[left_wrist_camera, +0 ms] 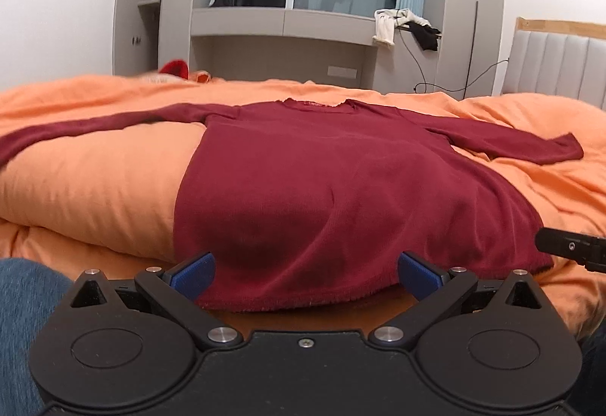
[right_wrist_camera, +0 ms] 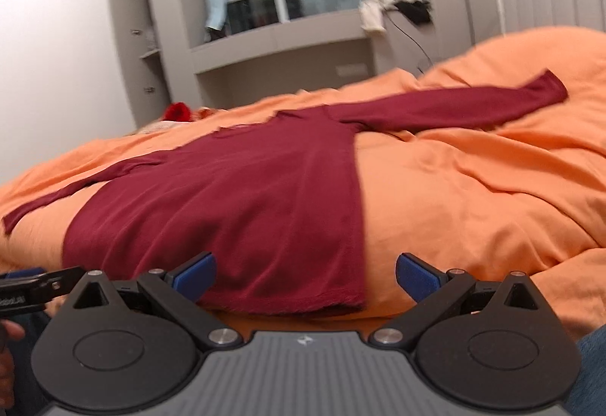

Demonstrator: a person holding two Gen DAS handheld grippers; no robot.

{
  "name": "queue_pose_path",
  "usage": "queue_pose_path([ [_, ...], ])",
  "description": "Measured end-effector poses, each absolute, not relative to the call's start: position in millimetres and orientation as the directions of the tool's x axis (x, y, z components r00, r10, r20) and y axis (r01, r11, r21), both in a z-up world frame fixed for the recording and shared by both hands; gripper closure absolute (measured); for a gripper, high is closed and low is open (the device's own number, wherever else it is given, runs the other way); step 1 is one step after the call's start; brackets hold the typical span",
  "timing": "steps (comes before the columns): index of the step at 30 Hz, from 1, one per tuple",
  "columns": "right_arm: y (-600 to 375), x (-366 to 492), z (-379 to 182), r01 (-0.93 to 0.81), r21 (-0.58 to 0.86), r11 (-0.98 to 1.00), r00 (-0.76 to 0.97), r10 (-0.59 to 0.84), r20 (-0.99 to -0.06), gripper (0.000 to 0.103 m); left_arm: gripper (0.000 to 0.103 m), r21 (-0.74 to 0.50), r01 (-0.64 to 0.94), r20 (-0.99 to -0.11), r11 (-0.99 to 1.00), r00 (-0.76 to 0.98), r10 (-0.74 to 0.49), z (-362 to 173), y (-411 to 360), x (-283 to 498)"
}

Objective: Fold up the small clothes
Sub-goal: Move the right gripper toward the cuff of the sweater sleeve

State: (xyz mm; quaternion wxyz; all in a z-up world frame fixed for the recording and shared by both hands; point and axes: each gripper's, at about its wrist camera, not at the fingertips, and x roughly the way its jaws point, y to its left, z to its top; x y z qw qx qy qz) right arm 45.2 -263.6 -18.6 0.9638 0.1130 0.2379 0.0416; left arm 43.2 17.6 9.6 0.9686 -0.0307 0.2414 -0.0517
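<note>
A dark red long-sleeved top (left_wrist_camera: 322, 181) lies flat on the orange bed cover (left_wrist_camera: 94, 181), sleeves spread out to both sides, hem toward me. It also shows in the right wrist view (right_wrist_camera: 235, 196). My left gripper (left_wrist_camera: 306, 274) is open at the hem, its blue pads (left_wrist_camera: 193, 274) on either side of the hem's middle. My right gripper (right_wrist_camera: 306, 276) is open at the hem's right corner (right_wrist_camera: 348, 298), holding nothing. The right gripper's tip shows at the left wrist view's right edge (left_wrist_camera: 568, 249).
The orange bed cover (right_wrist_camera: 473, 189) is rumpled to the right. A red item (left_wrist_camera: 175, 68) lies at the bed's far side. Grey cabinets and a window shelf (left_wrist_camera: 284, 22) with clothes (left_wrist_camera: 405, 24) stand behind. A padded headboard (left_wrist_camera: 556, 64) is at the right.
</note>
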Motion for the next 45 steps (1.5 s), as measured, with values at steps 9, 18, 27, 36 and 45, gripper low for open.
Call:
queue_pose_path([
  [9, -298, 86, -5, 0.094, 0.209, 0.973, 0.862, 0.025, -0.505, 0.000, 0.001, -0.019, 0.069, -0.458, 0.997, 0.886, -0.070, 38, 10, 95],
  [18, -327, 138, 4, 0.143, 0.196, 0.970, 0.851, -0.019, -0.524, 0.000, 0.001, 0.023, 0.043, -0.507, 0.999, 0.861, -0.025, 60, -4, 167],
  [27, -361, 199, 7, 0.164, 0.235, 0.958, 0.843, -0.013, -0.538, 0.000, 0.001, 0.061, 0.056, -0.538, 0.997, 0.843, -0.015, 65, -27, 237],
  [36, -414, 249, 8, 0.304, 0.228, 0.925, 0.883, -0.183, -0.433, 0.000, 0.001, 0.049, 0.049, -0.561, 0.998, 0.828, -0.013, 51, -29, 283],
  [45, -447, 310, 1, 0.360, 0.210, 0.909, 0.866, -0.242, -0.438, 0.000, 0.001, 0.020, 0.012, -0.592, 1.000, 0.806, 0.002, 37, -17, 304],
])
